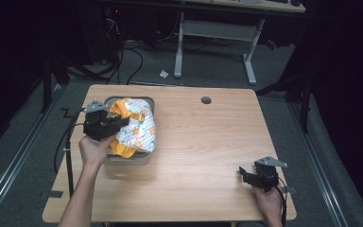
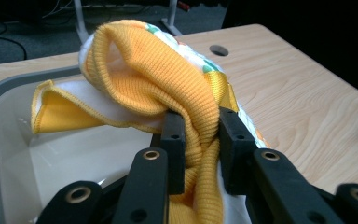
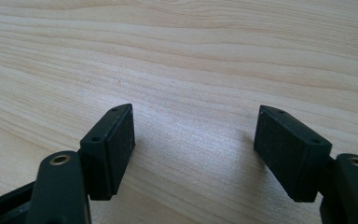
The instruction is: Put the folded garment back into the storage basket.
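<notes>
Wooden bench [image 1: 203,142], light grain, a round cable hole [image 1: 206,100] near its far edge. Grey bin [image 1: 147,101] sits on the bench's left part, pale inside, its rim showing at the far side and a front wall toward the person. A bundled garment [image 1: 134,127] lies heaped in and over the bin: white quilted cloth with small coloured prints, orange ribbed trim at the edges. Left gripper [image 1: 105,124] is at the bin's left side, held by the left hand [image 1: 94,149], forearm coming up from the lower edge; grey three-cornered plate on top. In the left gripper view its jaws pinch a twisted band of the orange ribbed trim [image 2: 200,140], the fabric pressed between both pads and rising above them into a loop, with white lining and a stitched orange hem hanging over the bin's inside [image 2: 9,140]. Right gripper [image 1: 260,178] rests low at the bench's near right corner, well apart from the bin, held by the right hand [image 1: 269,201]. In the right gripper view its jaws stand spread wide with bare wood [image 3: 191,70] between them, holding nothing; pads just above or on the surface, cannot tell which.
</notes>
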